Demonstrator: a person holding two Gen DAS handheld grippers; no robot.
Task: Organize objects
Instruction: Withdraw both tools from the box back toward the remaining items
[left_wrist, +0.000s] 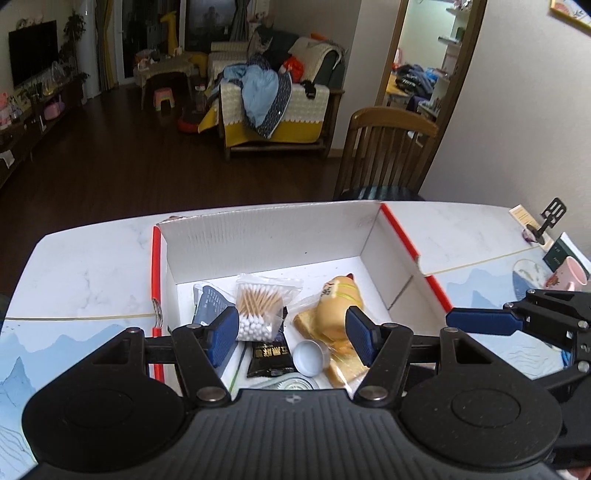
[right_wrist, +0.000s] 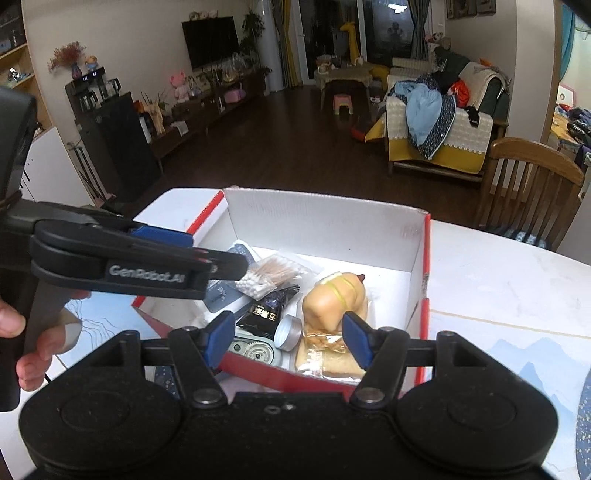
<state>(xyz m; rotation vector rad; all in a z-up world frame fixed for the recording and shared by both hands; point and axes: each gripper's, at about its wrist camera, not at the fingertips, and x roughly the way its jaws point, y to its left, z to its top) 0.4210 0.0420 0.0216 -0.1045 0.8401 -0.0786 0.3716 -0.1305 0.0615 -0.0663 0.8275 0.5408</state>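
Both my left gripper and right gripper hover with jaws apart and empty over the cardboard box. The cat figurine inside, probably soft and squashy, wants a gentle pinch across its body; the cotton swab bag beside it is light and slippery.

Wooden chair (beside table), sofa
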